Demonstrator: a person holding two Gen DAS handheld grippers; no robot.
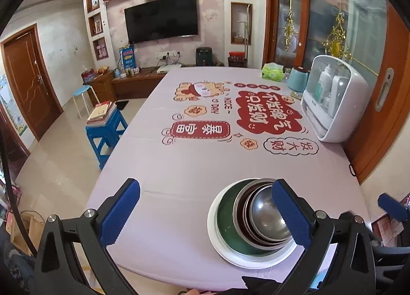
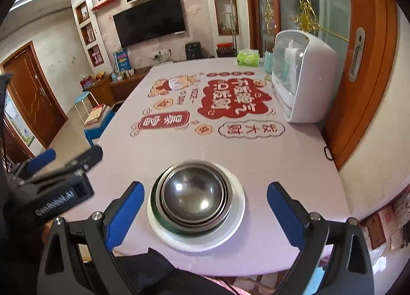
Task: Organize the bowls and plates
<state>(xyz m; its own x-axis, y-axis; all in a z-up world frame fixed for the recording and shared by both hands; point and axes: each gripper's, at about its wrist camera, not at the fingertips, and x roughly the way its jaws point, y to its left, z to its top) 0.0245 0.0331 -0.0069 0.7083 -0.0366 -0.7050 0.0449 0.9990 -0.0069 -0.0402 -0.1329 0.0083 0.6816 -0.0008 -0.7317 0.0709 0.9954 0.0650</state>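
Nested steel bowls (image 2: pixel 195 192) sit in a dark green bowl (image 1: pixel 226 228) on a white round plate (image 2: pixel 237 211) near the lilac-clothed table's (image 2: pixel 230 151) front edge, stacking apparently complete, left gripper (image 1: pixel 206 214) and right gripper (image 2: pixel 203 214) both spread wide, empty.

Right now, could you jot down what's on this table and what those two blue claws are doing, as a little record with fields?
Surface: table with a pale pink printed cloth
Stack: metal bowls nested in a green bowl, on a white plate
Stack position: near the table's front edge
Left claw: open, holding nothing
Right claw: open, holding nothing
Back right of table: white countertop cabinet, green tissue pack
Floor at left: blue stool with books
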